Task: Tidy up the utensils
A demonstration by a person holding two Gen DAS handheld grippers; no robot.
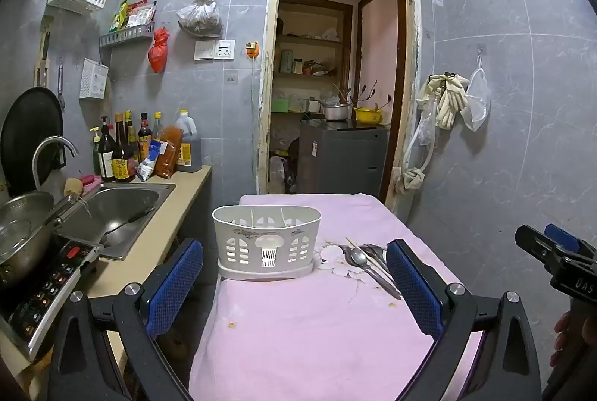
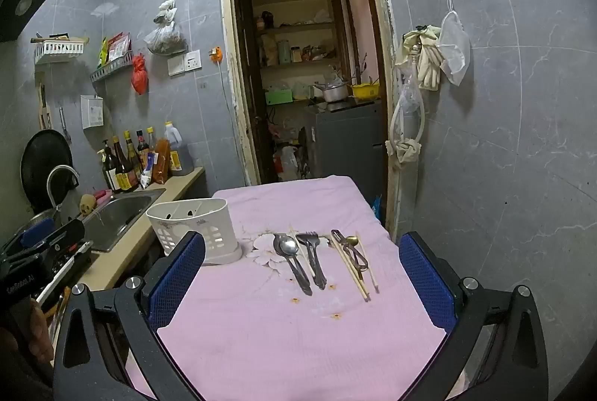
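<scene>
Both grippers' fingers [image 1: 414, 285] [image 2: 425, 278] spread, empty; left finger hides the spoons' [image 1: 360, 257] handles.

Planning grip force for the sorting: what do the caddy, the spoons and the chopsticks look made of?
Caddy: looks like moulded white plastic, matte, with cut-out slots.
Spoons: seemingly metal, likely stainless steel; the bowls shine and reflect light.
Chopsticks: pale tan and dull, probably wood or bamboo, though that cannot be settled from here.
</scene>
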